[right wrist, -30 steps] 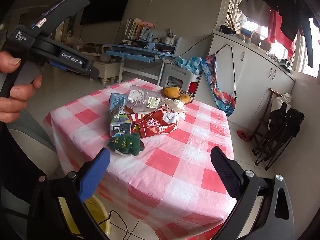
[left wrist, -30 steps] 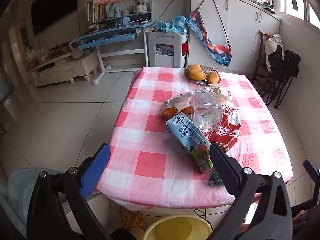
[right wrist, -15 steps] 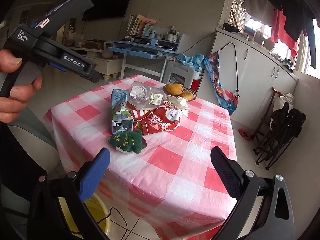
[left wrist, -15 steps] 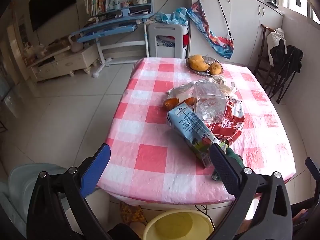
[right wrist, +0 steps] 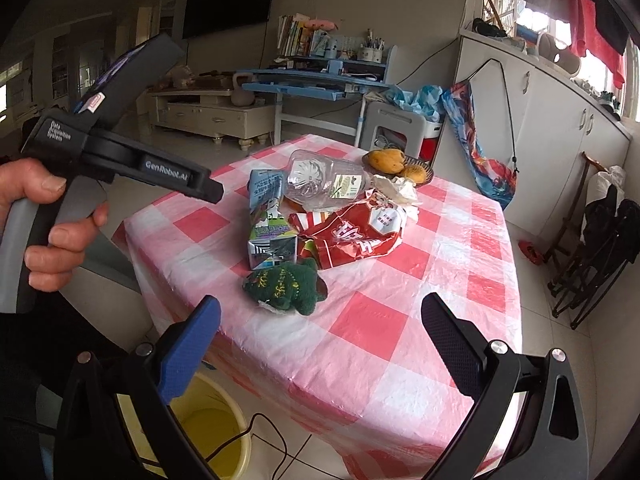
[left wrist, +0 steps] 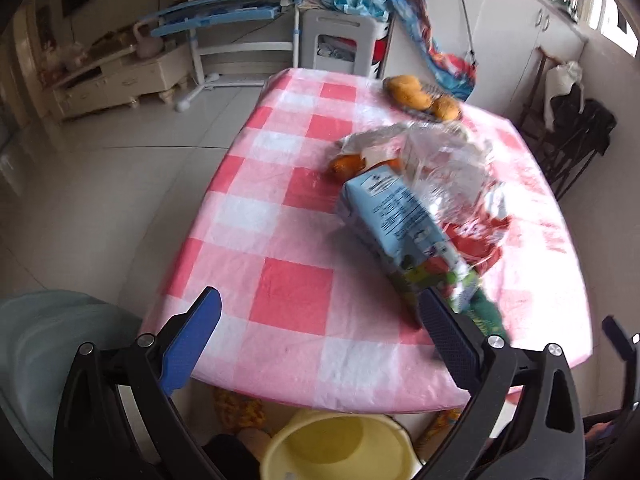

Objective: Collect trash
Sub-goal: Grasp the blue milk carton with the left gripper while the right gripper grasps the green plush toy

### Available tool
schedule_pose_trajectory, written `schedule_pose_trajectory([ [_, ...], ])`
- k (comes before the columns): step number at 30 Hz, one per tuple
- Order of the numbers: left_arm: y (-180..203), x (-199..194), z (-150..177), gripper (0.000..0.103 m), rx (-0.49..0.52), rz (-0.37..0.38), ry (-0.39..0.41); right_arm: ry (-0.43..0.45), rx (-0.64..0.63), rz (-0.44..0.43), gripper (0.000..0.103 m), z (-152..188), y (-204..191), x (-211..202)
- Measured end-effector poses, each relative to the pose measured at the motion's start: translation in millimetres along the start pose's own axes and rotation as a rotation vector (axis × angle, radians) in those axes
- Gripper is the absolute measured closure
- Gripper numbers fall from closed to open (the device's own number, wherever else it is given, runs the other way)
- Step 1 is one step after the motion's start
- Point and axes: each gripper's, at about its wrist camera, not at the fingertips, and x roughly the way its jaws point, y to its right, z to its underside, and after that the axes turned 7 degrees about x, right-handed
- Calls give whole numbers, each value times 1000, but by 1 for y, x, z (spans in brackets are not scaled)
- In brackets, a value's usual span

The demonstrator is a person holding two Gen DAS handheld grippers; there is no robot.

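Note:
Trash lies in a heap on the pink checked table: a blue milk carton, a clear plastic bottle, a red snack bag and crumpled paper. A green knitted item rests at the carton's near end. My left gripper hovers open above the table's near edge, short of the carton. My right gripper is open too, further back and empty. A yellow bucket stands on the floor below the table edge.
A basket of mangoes sits at the table's far end. A person's hand holds the left gripper's handle. A grey chair is at the left, a blue desk and white cabinets behind, folded black chairs at the right.
My left gripper has moved forward and down towards the carton, so the trash heap looks larger and blurred. The right gripper has drifted slightly closer. Both stay open.

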Motion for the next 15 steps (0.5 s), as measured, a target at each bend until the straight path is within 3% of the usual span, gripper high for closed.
schedule_pose_trajectory([
  [4,9,3,-5,7,-11,63,8,-64,22,-53,14,-2,-2,24],
  [6,13,7,-11,7,-26,84,15,-101,33,-73,24,-2,-5,38],
  [11,21,25,-26,7,-99,150,6,-134,36,-91,28,-4,-11,67],
  [15,26,39,-31,7,-107,120,-30,-168,49,-100,34,-3,-13,84],
])
